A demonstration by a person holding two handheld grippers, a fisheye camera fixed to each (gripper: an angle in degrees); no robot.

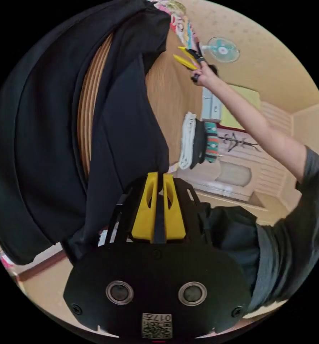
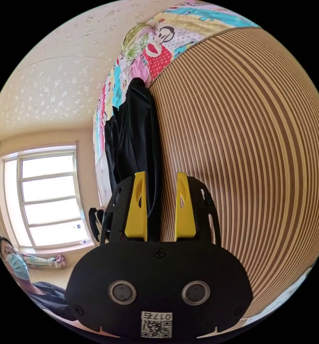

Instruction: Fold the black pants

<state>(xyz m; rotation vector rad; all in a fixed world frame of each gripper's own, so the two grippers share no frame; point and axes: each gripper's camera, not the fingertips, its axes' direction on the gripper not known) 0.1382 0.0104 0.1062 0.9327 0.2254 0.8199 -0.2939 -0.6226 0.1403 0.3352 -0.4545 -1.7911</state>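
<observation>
One pair of black pants (image 1: 51,150) lies over a striped, wood-toned bamboo mat (image 1: 89,107), and two yellow-jawed grippers work at it. The pants are plain, dark, soft cloth, draped in broad folds, with the mat showing as a narrow strip between two spans of the fabric in the left gripper view. In the right gripper view the same garment (image 2: 137,143) appears as a narrow dark band running along the edge of the mat (image 2: 245,161), beside a colourful cartoon-printed quilt (image 2: 155,46). The left gripper (image 1: 159,177) has its jaws drawn close together, pinching a fold of the black cloth between them. The right gripper (image 2: 160,179) has its jaws spread apart, with the edge of the pants running down between them; whether either jaw touches the cloth cannot be told. In the left gripper view the right gripper (image 1: 183,54) shows far off with its jaws parted, at the end of the person's outstretched arm (image 1: 252,118). One stack of three folded garments (image 1: 198,145) rests on the mat nearby.
</observation>
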